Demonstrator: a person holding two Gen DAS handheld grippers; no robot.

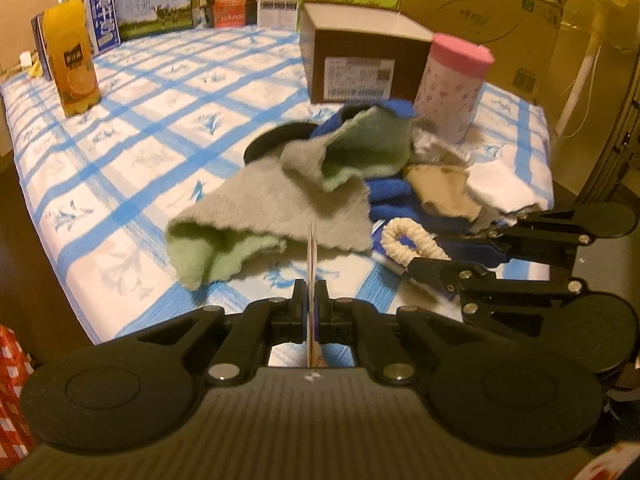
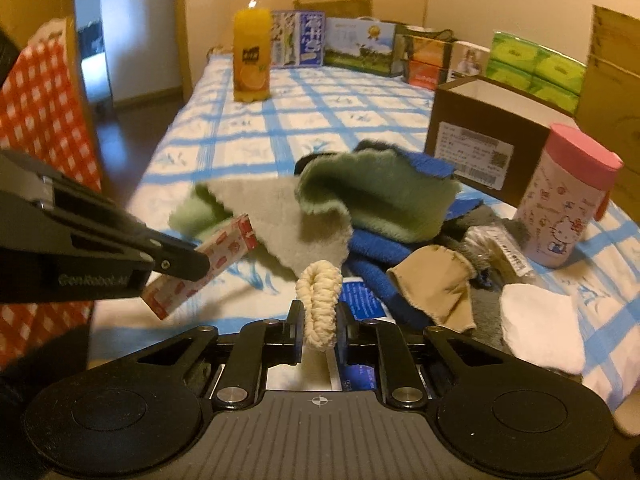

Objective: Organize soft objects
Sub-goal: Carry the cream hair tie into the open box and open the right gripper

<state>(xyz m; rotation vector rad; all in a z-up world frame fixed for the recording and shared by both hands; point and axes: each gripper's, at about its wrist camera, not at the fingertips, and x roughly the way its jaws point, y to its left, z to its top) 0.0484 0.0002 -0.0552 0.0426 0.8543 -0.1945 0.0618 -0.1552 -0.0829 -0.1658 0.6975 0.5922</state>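
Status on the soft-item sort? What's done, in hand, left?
Done: nothing visibly sorted; the open cardboard box shows no contents from this angle. In hand: the right claw is shut on the cream scrunchie; the left claw is clamped on a thin red-and-white packet. Left: the green-grey cloth, blue fabric, tan piece and white pad lie heaped on the bed.
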